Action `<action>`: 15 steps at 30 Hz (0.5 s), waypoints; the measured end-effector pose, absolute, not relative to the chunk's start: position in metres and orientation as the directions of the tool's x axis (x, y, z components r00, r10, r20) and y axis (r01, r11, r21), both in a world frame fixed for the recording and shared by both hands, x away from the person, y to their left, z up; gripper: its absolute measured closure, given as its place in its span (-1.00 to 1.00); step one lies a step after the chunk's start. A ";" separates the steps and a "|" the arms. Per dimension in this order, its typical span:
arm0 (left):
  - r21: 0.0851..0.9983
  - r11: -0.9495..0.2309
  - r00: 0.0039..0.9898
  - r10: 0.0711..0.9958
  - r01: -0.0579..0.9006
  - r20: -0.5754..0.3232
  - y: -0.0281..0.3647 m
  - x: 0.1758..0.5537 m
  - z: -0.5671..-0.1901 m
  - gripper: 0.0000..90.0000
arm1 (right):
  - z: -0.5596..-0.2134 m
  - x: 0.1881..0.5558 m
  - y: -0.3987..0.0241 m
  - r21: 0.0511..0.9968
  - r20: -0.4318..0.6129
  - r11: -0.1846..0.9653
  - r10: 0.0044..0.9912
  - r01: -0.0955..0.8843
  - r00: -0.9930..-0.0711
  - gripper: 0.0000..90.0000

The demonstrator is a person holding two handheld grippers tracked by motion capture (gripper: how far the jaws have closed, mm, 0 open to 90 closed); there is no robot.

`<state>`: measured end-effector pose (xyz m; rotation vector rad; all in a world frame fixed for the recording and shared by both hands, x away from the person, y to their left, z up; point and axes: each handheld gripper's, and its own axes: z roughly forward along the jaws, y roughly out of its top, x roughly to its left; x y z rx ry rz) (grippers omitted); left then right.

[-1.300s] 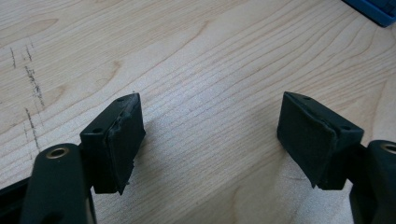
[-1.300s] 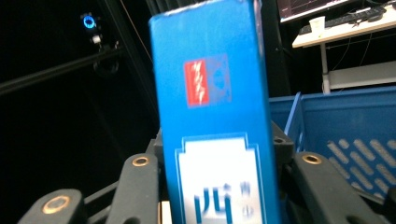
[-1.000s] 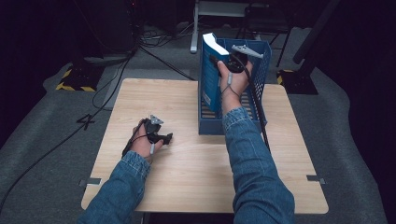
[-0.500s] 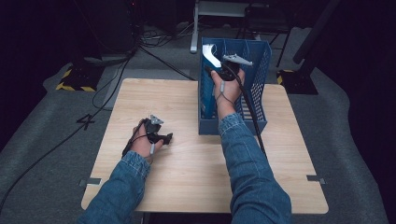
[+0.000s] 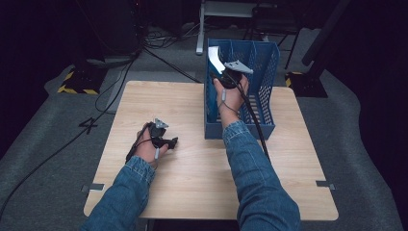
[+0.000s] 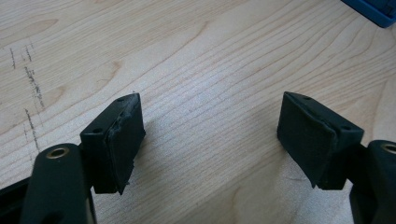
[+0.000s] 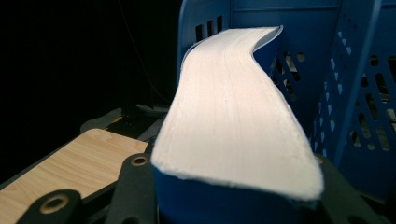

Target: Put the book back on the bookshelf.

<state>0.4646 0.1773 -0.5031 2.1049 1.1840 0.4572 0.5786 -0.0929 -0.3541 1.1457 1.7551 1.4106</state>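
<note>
Right gripper clamped on a blue-covered book at the blue crate; left gripper resting open on the table.

Near left, the left gripper [image 5: 161, 139] lies on the light wood-grain table [image 5: 192, 178], jaws spread wide with bare wood between them; faint dark scuff marks cross the grain in the left gripper view. No legible writing or labels appear. Right of centre, the blue perforated plastic crate [image 5: 267, 72] stands at the table's far edge. The right gripper [image 5: 225, 77] holds the book [image 7: 233, 116] above the crate's left wall, jaws closed on its blue cover, its white page block curving away. Beyond lie grey carpet [image 5: 43, 125], black cables [image 5: 115, 82], a yellow-and-black striped base [image 5: 77, 84] and dark surroundings.
</note>
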 end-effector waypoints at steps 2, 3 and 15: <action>0.699 -0.363 0.528 0.849 0.616 -0.024 0.177 0.465 -0.503 -0.48 | -0.353 0.580 -0.093 0.963 0.059 0.064 0.896 0.260 -0.439 0.31; 0.700 -0.365 0.529 0.848 0.614 -0.022 0.177 0.465 -0.503 -0.48 | -0.353 0.580 -0.092 0.964 0.053 0.070 0.897 0.258 -0.440 0.30; 0.702 -0.363 0.530 0.848 0.613 -0.023 0.179 0.462 -0.503 -0.48 | -0.347 0.574 -0.102 0.963 0.083 0.045 0.888 0.265 -0.453 0.07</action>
